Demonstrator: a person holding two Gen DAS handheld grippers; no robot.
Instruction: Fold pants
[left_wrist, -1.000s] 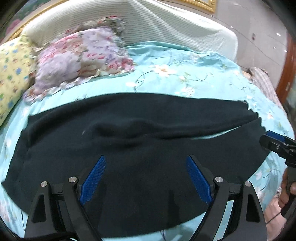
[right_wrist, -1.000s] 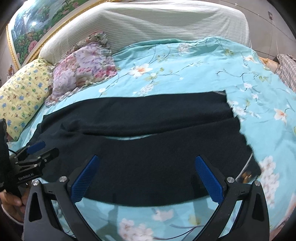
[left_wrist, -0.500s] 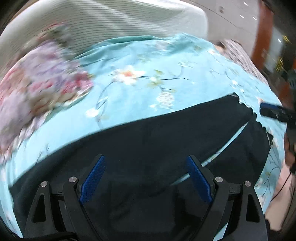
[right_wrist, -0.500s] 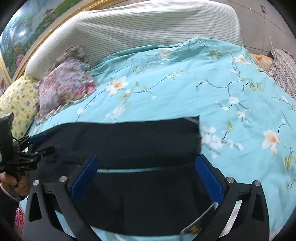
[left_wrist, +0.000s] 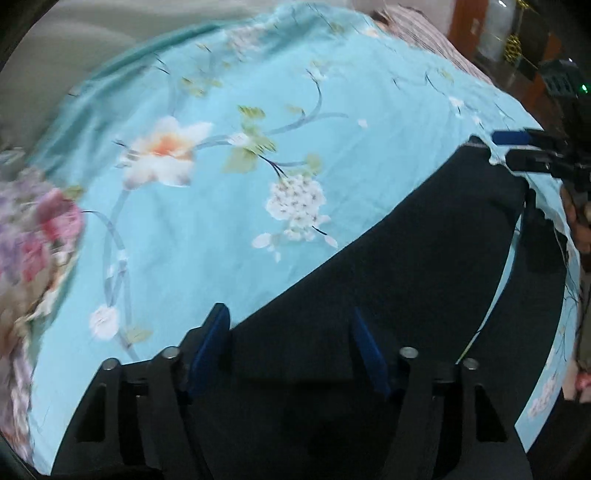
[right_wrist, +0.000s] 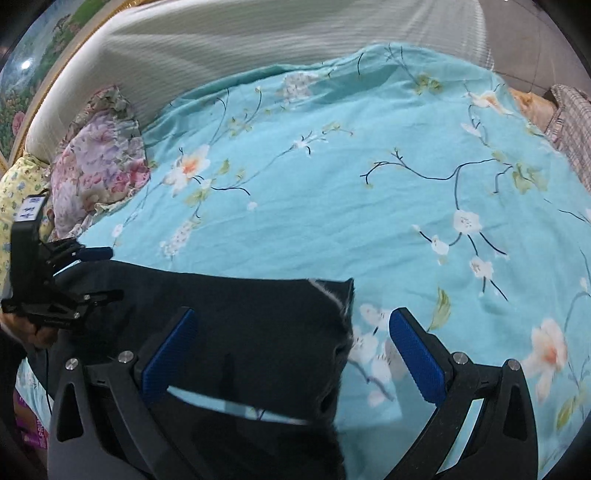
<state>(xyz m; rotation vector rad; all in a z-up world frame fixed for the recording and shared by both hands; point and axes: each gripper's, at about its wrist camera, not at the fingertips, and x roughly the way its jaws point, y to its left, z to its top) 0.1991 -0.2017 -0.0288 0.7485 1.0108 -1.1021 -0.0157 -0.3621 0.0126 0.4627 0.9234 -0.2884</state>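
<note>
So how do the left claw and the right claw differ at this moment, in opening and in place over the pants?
The left claw has a narrower gap than the right claw. The left claw sits wholly over the dark pants; the right claw straddles the pants' end, one side over the blue bedsheet. Both are open and blue-padded.

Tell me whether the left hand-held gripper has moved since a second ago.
Yes. The left hand-held gripper has swung right and forward: the floral pillow, formerly upper left in its view, now sits at the left edge.
</note>
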